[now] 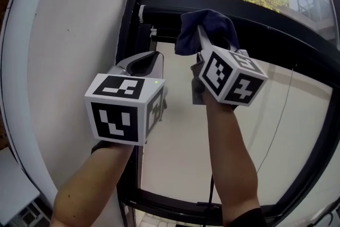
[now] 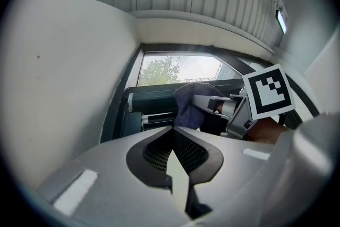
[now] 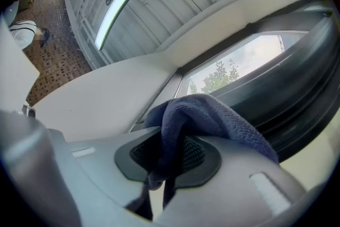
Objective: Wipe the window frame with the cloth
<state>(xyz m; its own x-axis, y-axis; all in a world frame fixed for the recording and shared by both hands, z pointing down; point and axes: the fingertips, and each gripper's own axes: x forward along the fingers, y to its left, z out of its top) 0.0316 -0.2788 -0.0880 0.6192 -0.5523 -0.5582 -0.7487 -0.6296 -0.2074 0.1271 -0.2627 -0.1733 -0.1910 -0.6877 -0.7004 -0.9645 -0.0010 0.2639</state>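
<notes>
right gripper (image 1: 202, 40) clamps cloth (image 1: 212, 21) (bunched, drooping leftward) near window frame (image 1: 276, 24)

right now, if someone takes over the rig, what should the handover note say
Left gripper: fingers shut, empty, held lower and off to the side.
Right gripper: shut on the dark blue cloth, raised at the top bar of the black window frame; whether the two touch is unclear.
Done: cloth is gripped and at the frame. How much is already wiped can't be told.
Left: wipe along the frame.
</notes>
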